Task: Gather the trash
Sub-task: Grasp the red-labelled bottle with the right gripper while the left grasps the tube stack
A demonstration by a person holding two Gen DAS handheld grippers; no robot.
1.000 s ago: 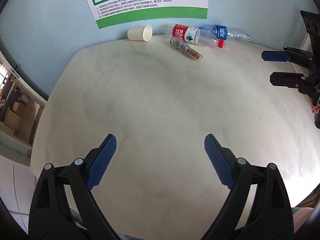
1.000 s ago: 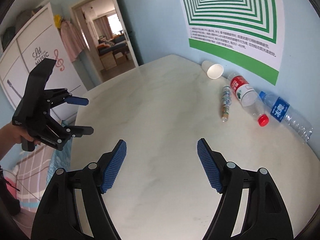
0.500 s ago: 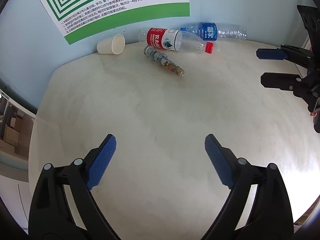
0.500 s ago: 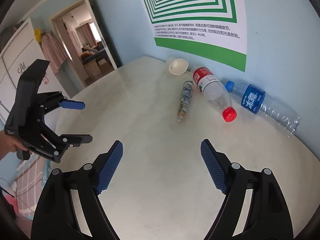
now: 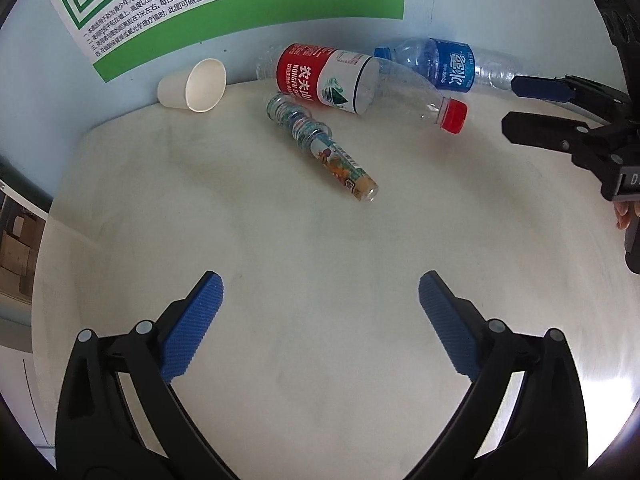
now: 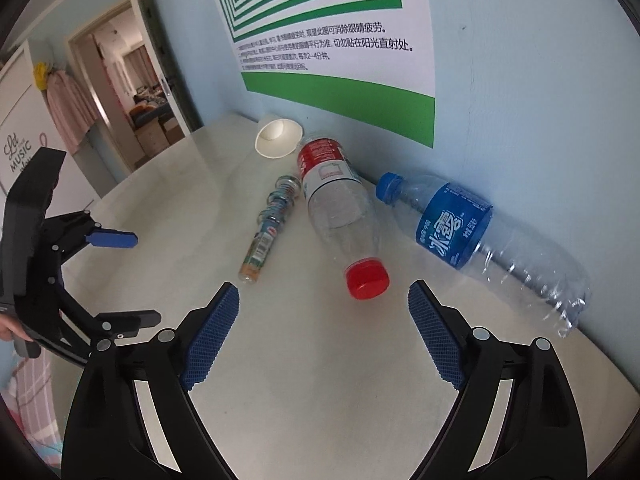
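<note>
Looking down at a pale, creamy table (image 5: 320, 240) with faint grey marks, shining a little near its right edge. Pushing up against a light blue wall (image 6: 520, 80) at the far side. Hanging on that wall, a big white poster (image 6: 332, 40) with green stripes and small black writing. Lying in a bunch by the wall, all the trash: a white paper cup (image 5: 194, 86) tipped on its side with its mouth facing the room, a clear bottle with a red label (image 5: 352, 78) and red cap (image 6: 367, 279) beside it, a clear bottle with a blue label (image 6: 460, 226) and blue cap close against the wall, and a thin crushed bottle (image 5: 324, 146) with a colourful wrapper just in front, touching the red-label one. Floating above the bare middle of the table, the left gripper (image 5: 320, 320), jaws spreading wider, holding nothing, well back from the trash. Floating near the red cap, the right gripper (image 6: 324, 328), jaws also spreading wider, holding nothing, with the cap just past its blue pads (image 6: 212, 336) and not between them. Showing far off on the left of the right wrist view, an open doorway (image 6: 136, 96) into another room with boxes, pink clothes hanging by it, and a white cupboard (image 6: 20, 140) with the word MUSIC on it.
</note>
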